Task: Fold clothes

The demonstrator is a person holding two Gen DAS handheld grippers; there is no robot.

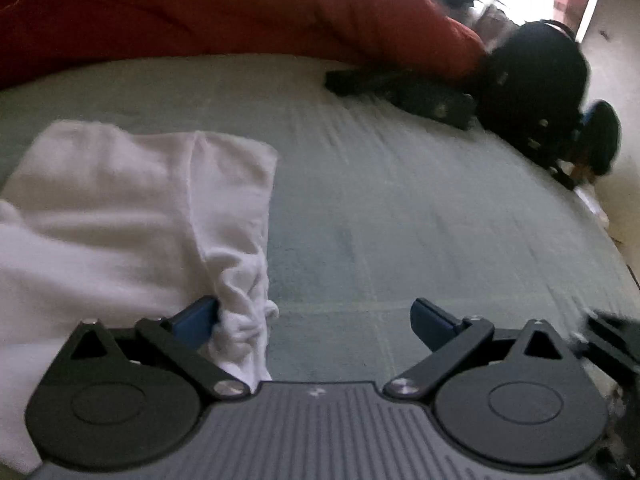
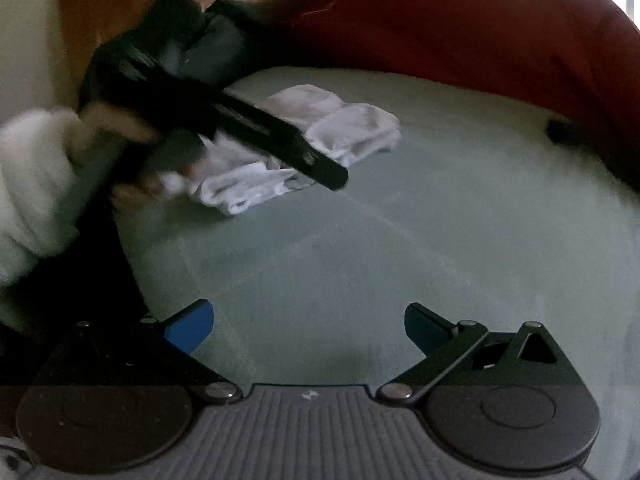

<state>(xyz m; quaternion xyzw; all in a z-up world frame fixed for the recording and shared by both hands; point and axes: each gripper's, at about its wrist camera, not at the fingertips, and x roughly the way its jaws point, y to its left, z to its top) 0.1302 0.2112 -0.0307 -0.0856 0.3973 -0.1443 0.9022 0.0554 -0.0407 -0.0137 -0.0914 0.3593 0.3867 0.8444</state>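
The left gripper (image 1: 316, 322) stands wide open over a grey-green bed (image 1: 400, 208), with nothing clamped between its fingers. A white garment (image 1: 132, 208) lies on the bed to the left in the left wrist view, folded into a rough rectangle with one narrow end bunched and wrinkled. That bunched end touches the inner face of the gripper's left blue pad (image 1: 196, 322) and runs down toward the gripper body; the right pad is well apart from the cloth, over bare bed. A red blanket (image 1: 200, 4) is heaped along the far edge of the bed, and blurred black gear (image 1: 532, 80) lies at its right end by the bed's edge. The right gripper (image 2: 308, 326) is also wide open and holds nothing, with only bare bed between its fingers. In the right wrist view the garment lies well apart from this gripper, across the bed, with the dark body of the left gripper above its near side. A hand (image 2: 120, 128) in a white sleeve (image 2: 32, 192) grips that tool's handle; motion blur hides the details. The red blanket fills the upper right of this view, and a brown headboard (image 2: 100, 12) shows at upper left.
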